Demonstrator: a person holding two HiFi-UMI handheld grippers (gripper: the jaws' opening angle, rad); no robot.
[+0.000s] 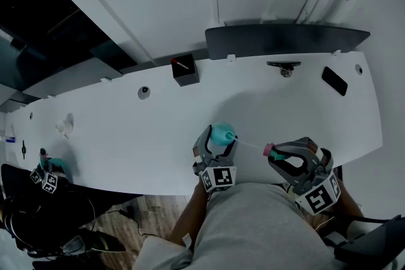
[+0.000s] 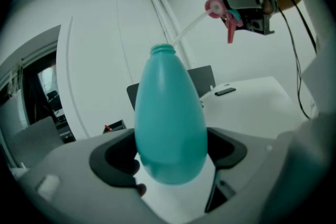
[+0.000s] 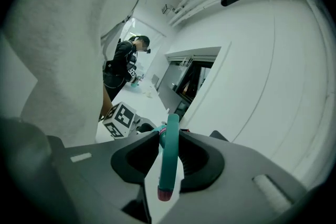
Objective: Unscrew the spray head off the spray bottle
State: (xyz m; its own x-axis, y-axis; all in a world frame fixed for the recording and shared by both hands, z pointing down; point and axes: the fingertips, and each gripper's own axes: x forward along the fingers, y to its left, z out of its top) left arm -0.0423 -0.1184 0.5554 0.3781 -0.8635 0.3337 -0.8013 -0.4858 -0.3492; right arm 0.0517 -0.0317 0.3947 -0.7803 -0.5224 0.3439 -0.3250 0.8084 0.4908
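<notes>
The left gripper [image 1: 216, 143] clamps the one bottle [image 2: 170, 118], the right gripper [image 1: 288, 160] the one spray head [image 3: 170, 144].

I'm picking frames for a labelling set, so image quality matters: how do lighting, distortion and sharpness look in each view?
Head view: dim, bluish, even light; a soft shadow lies on the table; little blur. Left gripper view: strong fisheye bending with black corners; the bottle is sharp. Right gripper view: same fisheye; the spray head is clear, the wall behind it bright and washed out.
</notes>
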